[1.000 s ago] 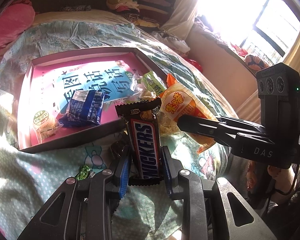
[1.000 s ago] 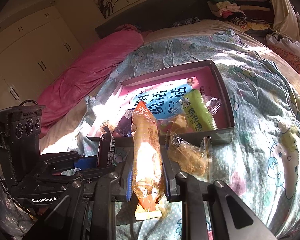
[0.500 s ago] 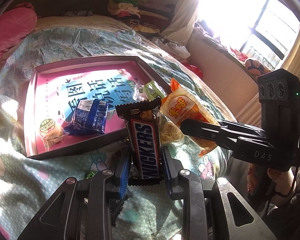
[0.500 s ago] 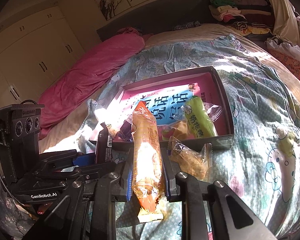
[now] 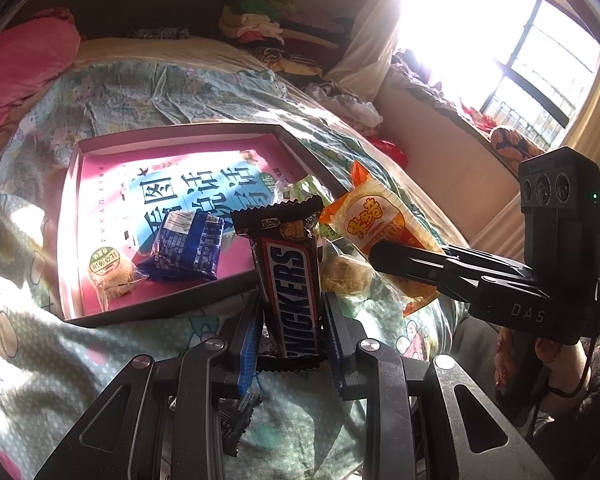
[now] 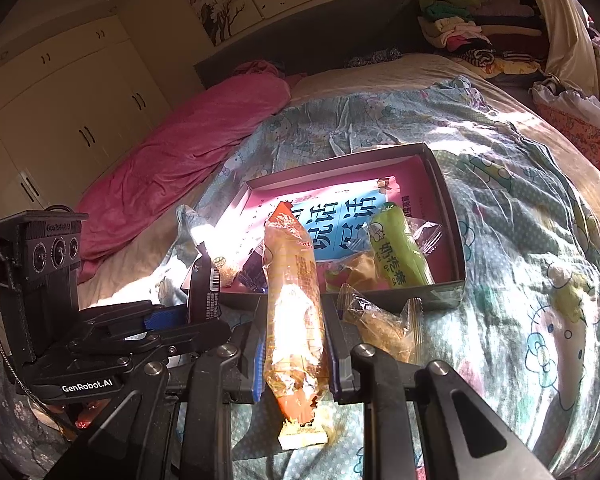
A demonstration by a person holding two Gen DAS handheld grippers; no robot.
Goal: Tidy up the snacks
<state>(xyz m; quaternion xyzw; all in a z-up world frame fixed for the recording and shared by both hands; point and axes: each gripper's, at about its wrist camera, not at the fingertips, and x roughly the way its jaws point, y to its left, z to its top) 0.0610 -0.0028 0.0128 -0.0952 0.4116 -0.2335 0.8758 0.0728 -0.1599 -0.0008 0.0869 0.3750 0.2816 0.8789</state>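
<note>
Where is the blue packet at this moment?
In the left wrist view the blue packet lies inside the pink box, near its front wall, between a small cookie pack and the Snickers bar.

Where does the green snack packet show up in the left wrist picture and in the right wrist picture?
Left wrist view: green snack packet is mostly hidden, peeking out above the Snickers bar, at the tray's near right corner.
Right wrist view: in plain sight right of centre, lying inside the tray by its right wall.
Shared landmark: the blue printed panel on the tray floor.
</note>
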